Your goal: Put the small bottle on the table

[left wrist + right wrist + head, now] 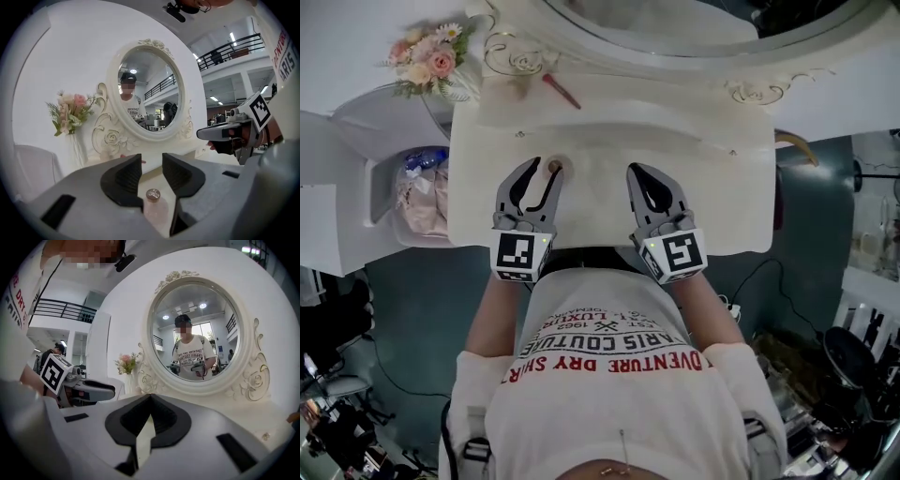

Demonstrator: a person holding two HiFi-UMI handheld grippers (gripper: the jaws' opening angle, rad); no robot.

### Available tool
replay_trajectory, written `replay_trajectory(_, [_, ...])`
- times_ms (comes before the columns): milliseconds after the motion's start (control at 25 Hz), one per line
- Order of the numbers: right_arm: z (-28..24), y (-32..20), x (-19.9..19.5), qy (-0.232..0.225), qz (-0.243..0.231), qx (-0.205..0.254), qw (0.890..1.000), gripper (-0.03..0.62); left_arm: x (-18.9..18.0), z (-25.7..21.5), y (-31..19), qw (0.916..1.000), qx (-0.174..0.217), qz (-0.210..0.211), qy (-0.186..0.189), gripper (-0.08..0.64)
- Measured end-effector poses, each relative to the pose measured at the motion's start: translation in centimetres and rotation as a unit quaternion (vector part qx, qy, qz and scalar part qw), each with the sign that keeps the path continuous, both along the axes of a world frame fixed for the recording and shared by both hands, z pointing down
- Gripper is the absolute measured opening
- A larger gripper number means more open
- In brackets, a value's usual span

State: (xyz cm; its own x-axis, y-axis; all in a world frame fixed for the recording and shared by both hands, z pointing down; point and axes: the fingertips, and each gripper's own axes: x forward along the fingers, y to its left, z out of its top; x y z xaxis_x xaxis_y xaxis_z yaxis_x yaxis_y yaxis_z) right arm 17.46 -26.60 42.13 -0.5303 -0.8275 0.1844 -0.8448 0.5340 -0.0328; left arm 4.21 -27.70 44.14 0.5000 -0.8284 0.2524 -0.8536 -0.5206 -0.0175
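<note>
The small bottle (pixel 153 195), with a pale pink body and a round metallic cap, stands upright on the white dressing table (pixel 703 187). In the head view only its cap (pixel 554 168) shows, right beside the tip of the left gripper's right finger. My left gripper (pixel 541 170) hovers over it with its jaws apart. In the left gripper view the bottle sits low in the gap of the left gripper (pixel 151 160), and the pads do not press on it. My right gripper (pixel 640 172) hangs over the table to the right, shut and empty, its tips meeting in its own view (pixel 149 397).
An oval mirror (pixel 149 91) in an ornate white frame rises at the table's back. A vase of pink flowers (pixel 428 58) stands at the back left, with a red stick-like item (pixel 562 92) lying near it. An open bin of packets (pixel 422 195) sits left of the table.
</note>
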Motion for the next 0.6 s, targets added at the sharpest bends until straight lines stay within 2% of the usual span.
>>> replay_trajectory(120, [-1.2, 0.5, -0.4, -0.004, 0.001, 0.003, 1.000, -0.002, -1.1, -1.8, 0.5, 0.9994, 0.022, -0.016, -0.023, 0.068])
replay_trajectory(200, [-2.4, 0.9, -0.7, -0.007, 0.000, 0.009, 1.000, -0.002, -1.8, -3.3, 0.7, 0.9989, 0.034, -0.022, -0.021, 0.023])
replay_trajectory(600, [-6.9, 2.9, -2.0, -0.007, 0.014, 0.058, 0.998, -0.002, -5.5, -8.6, 3.5, 0.9981, 0.060, -0.018, 0.000, 0.008])
